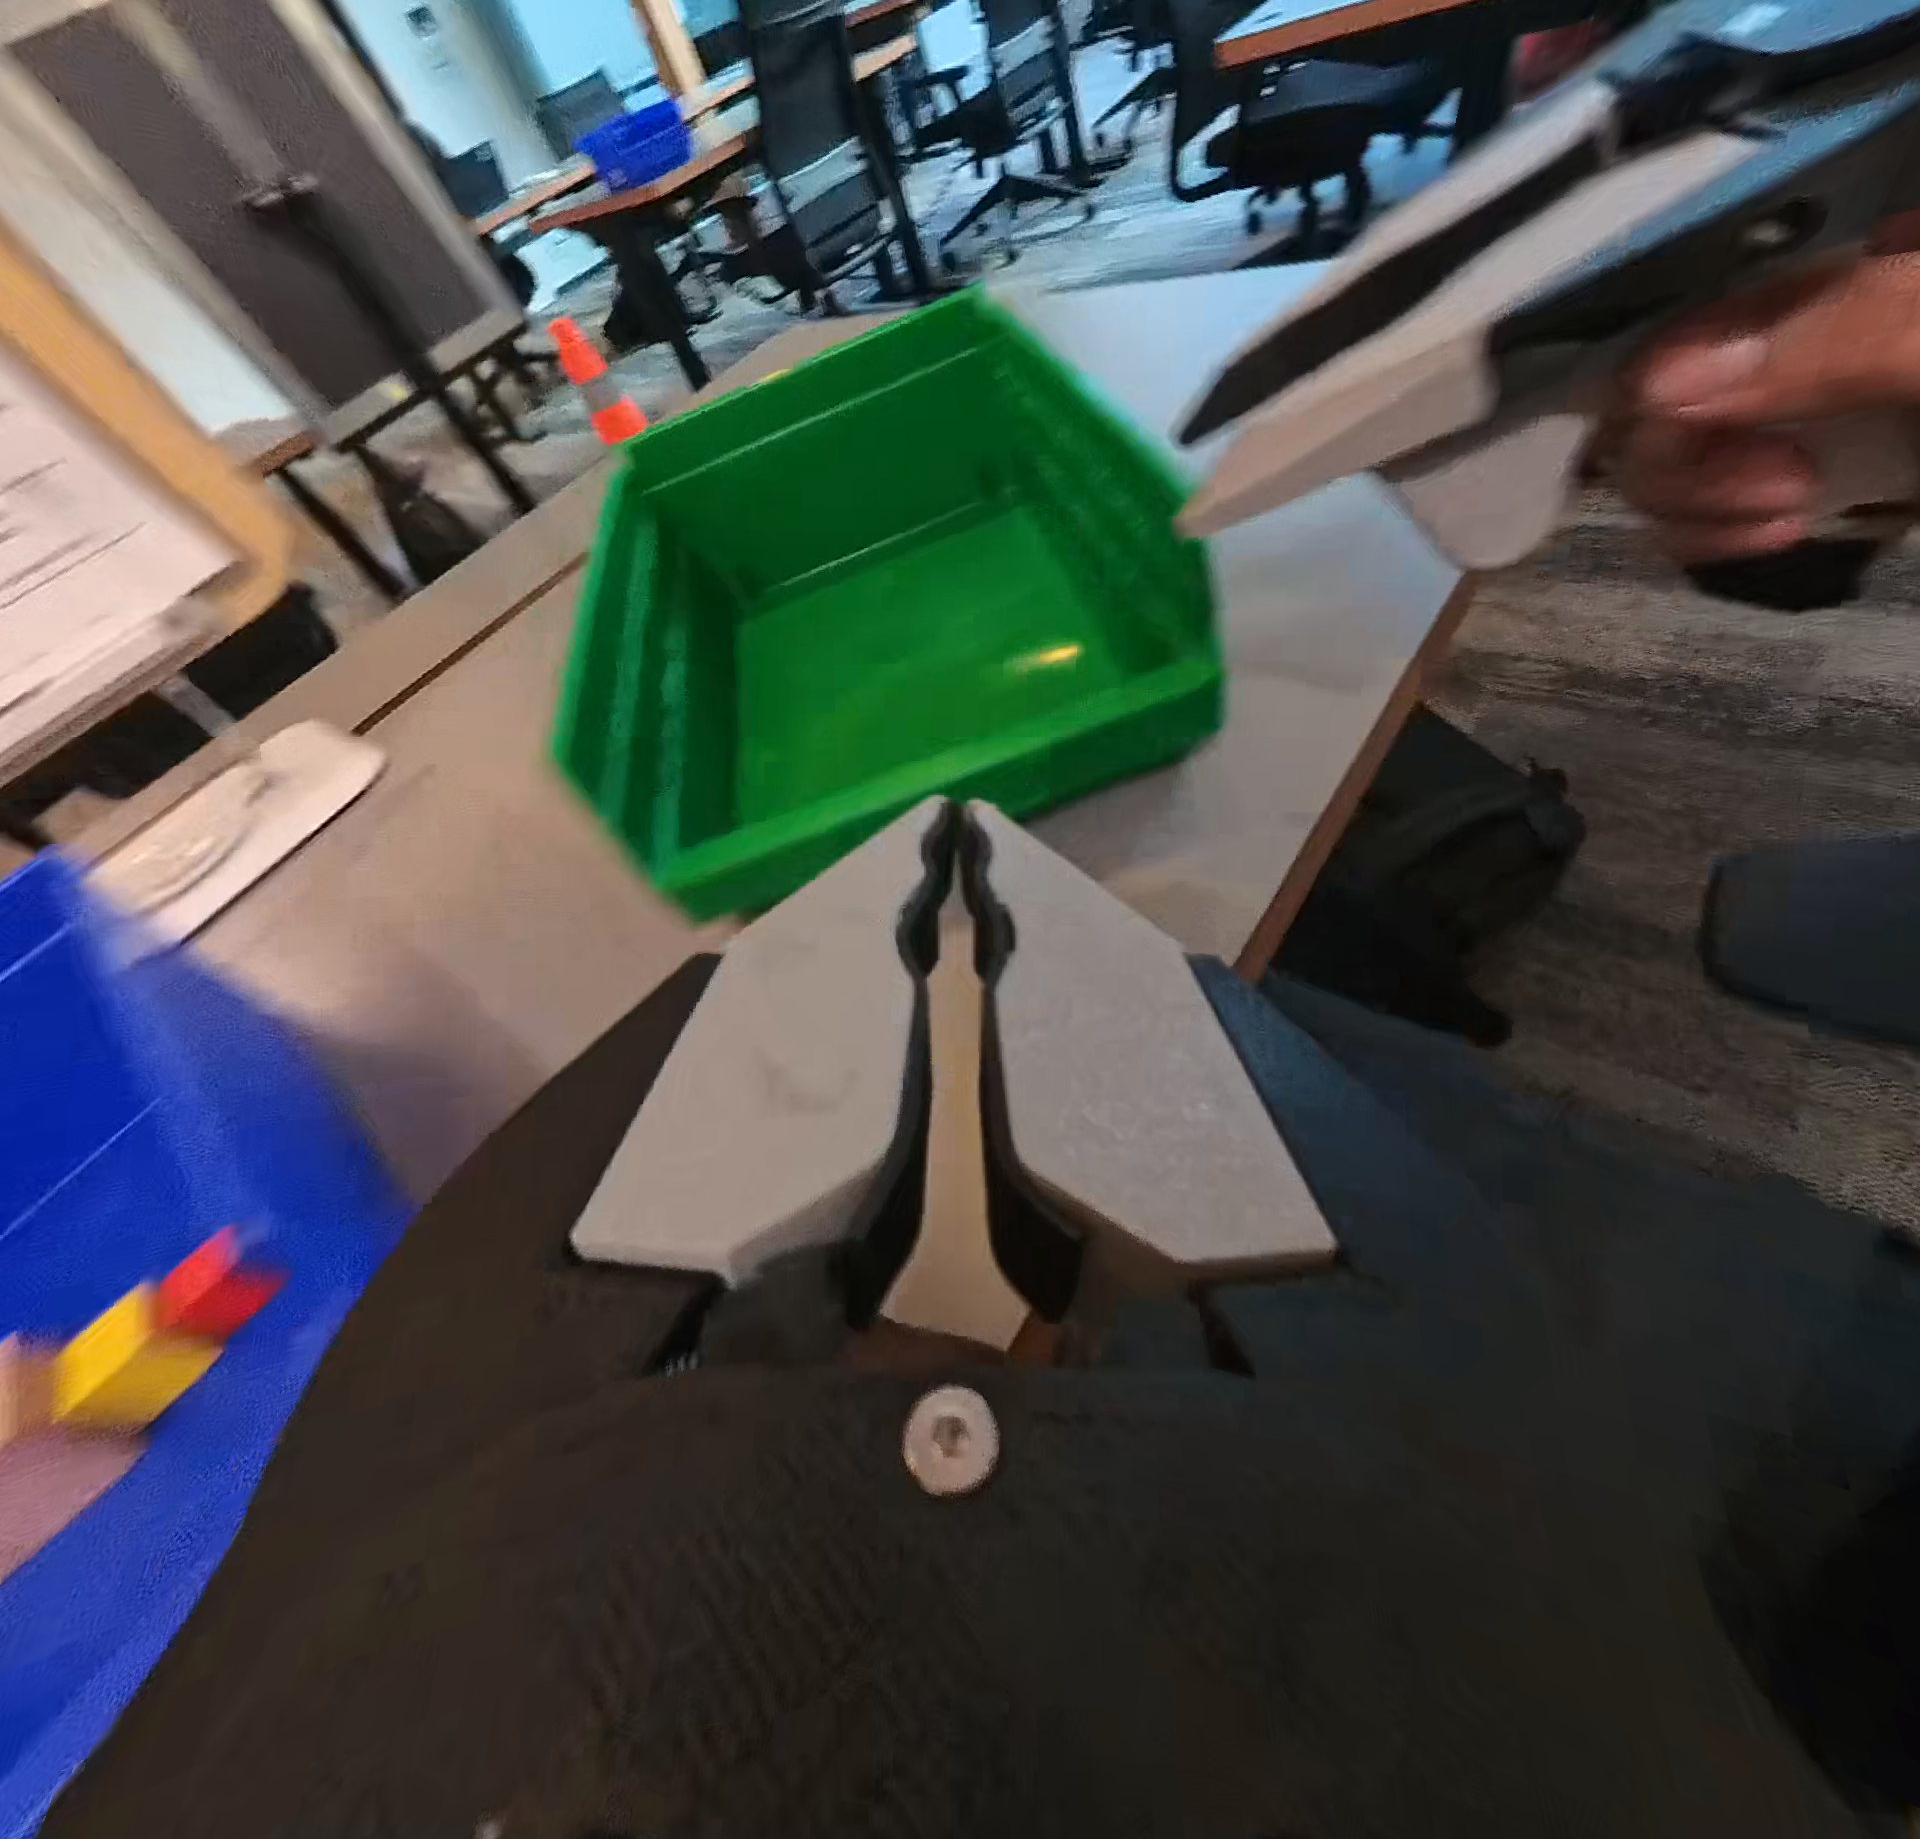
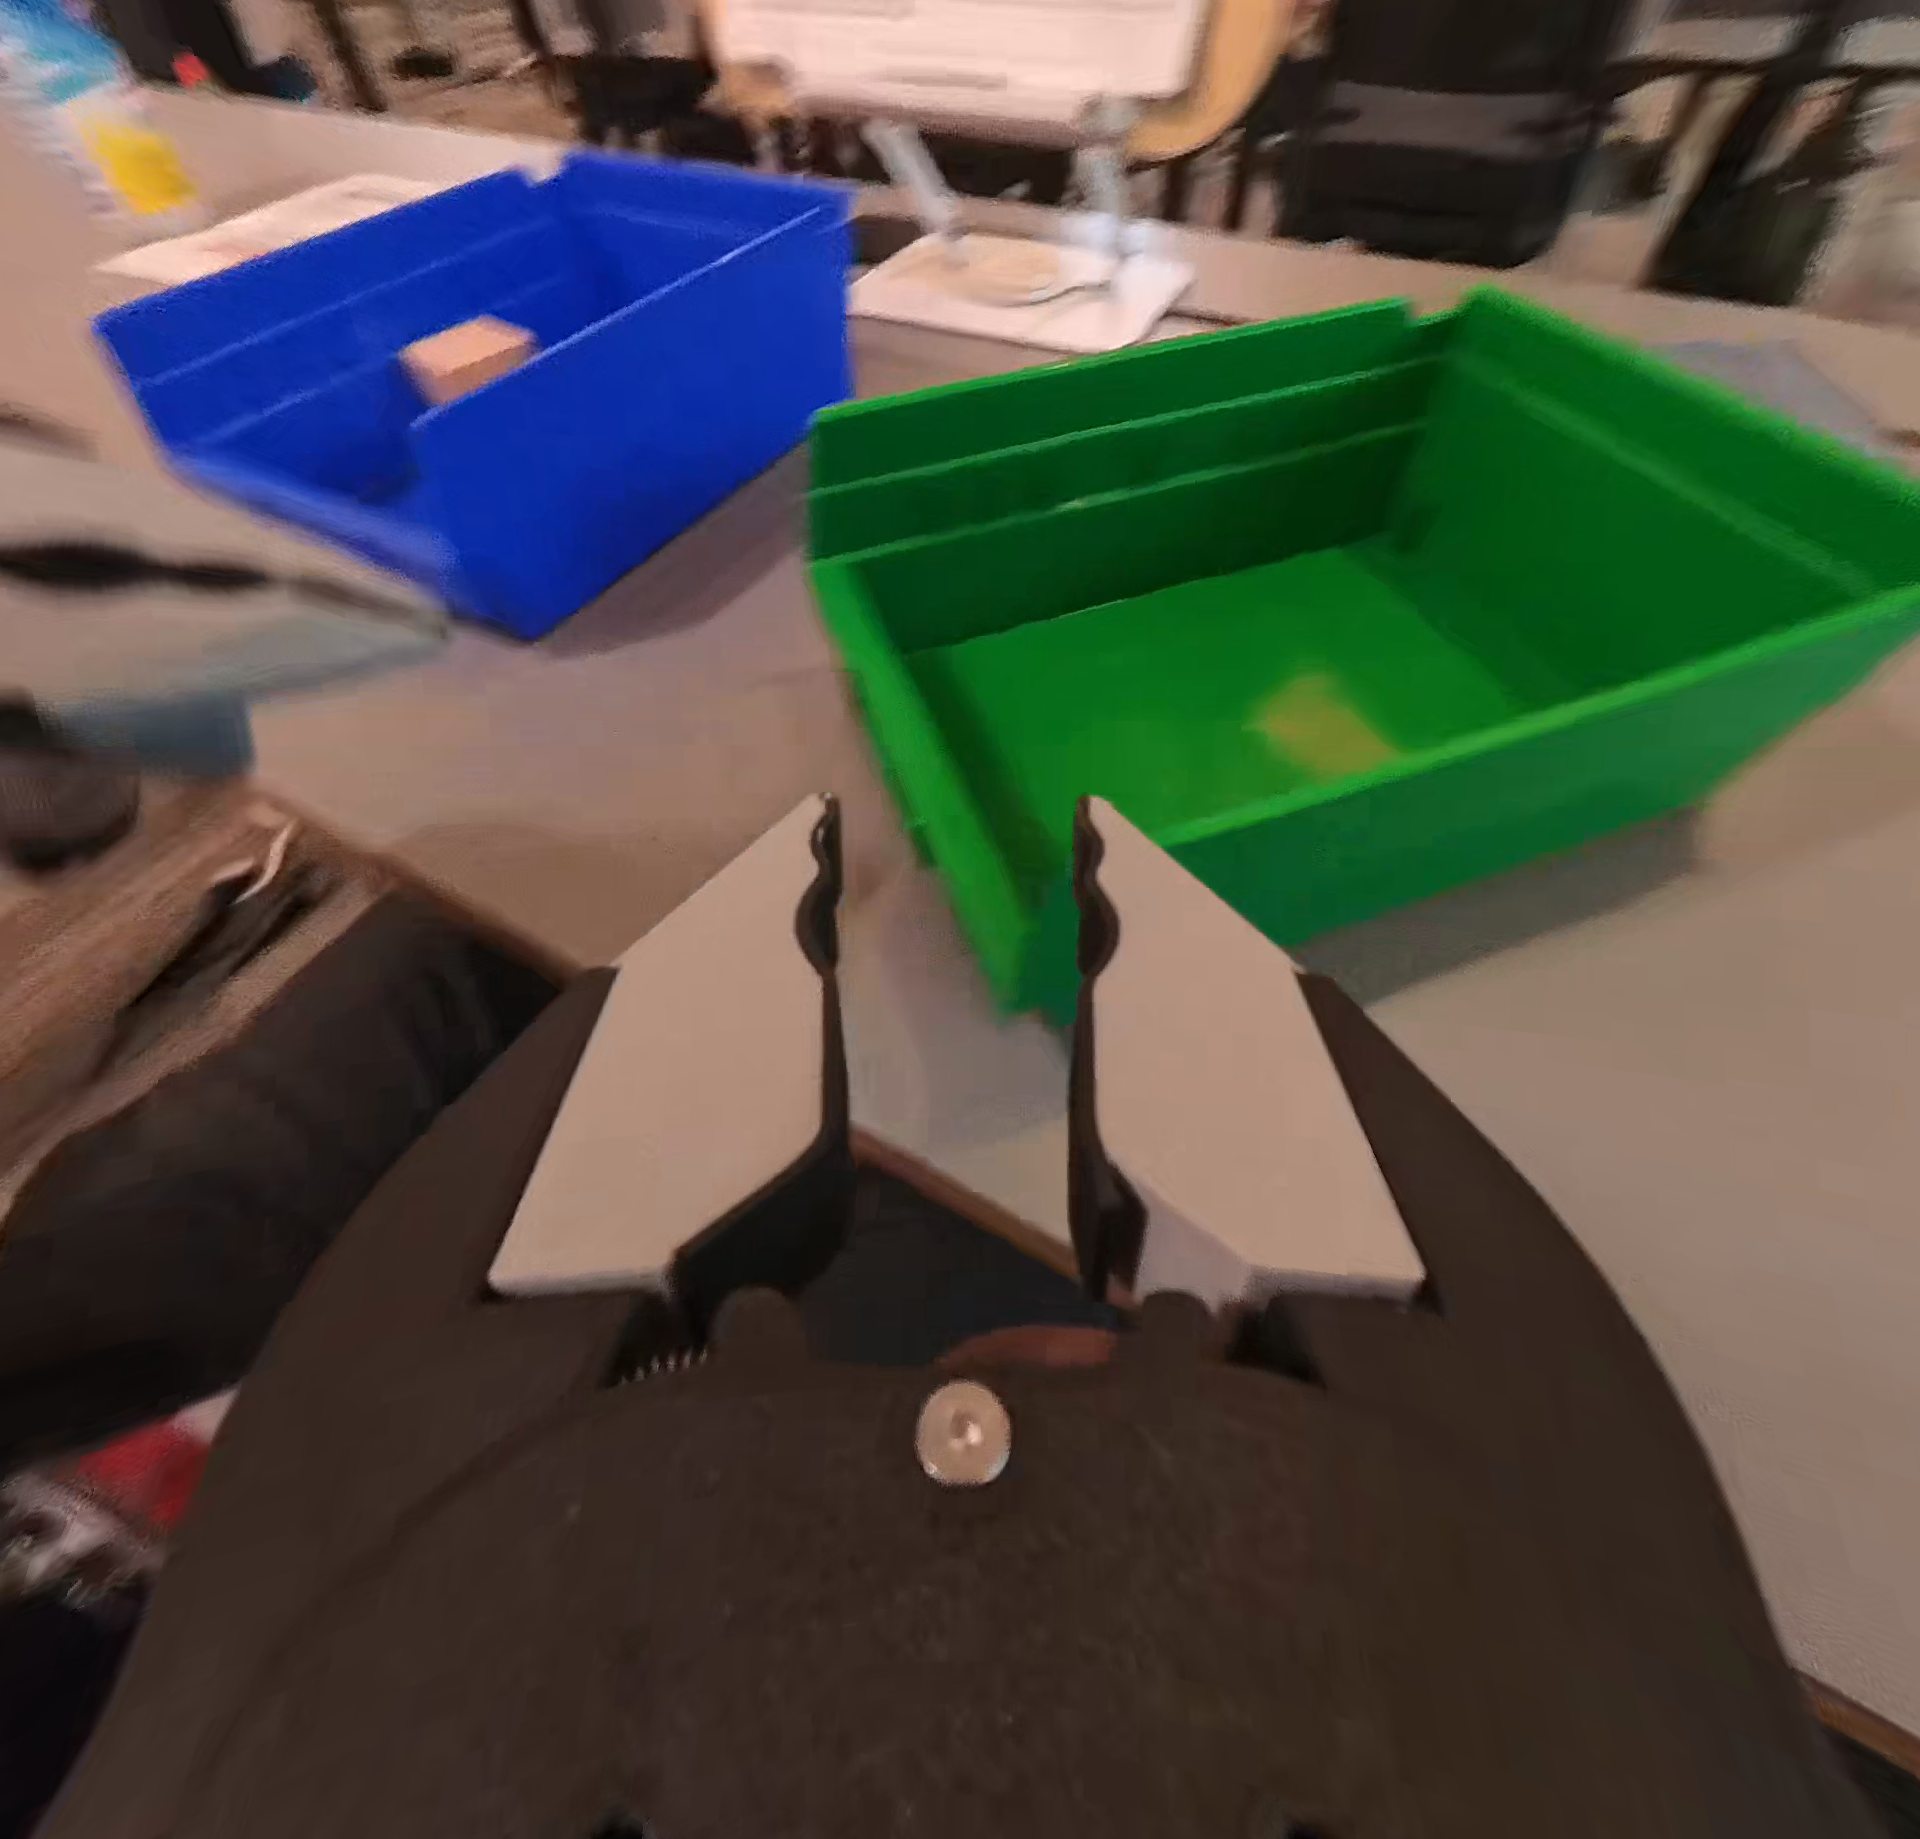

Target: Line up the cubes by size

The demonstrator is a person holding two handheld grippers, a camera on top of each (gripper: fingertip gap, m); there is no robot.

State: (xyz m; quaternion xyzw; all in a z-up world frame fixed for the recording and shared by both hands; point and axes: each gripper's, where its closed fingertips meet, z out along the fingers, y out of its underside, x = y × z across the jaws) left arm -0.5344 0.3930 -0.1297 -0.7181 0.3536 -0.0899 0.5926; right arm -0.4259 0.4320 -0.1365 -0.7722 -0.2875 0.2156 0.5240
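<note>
My left gripper is shut with nothing between its pads, just in front of the green bin's near rim. The blue bin at the lower left holds a red cube and a yellow cube, both blurred. In the right wrist view the blue bin shows a tan cube. My right gripper is open and empty above the table, near the green bin's near-left corner. It also shows in the left wrist view. A blurred yellowish patch lies on the green bin's floor.
The grey table ends at a brown edge on the right, with a black bag on the floor beside it. A white stand base sits behind the bins. An orange cone, chairs and other tables stand farther off.
</note>
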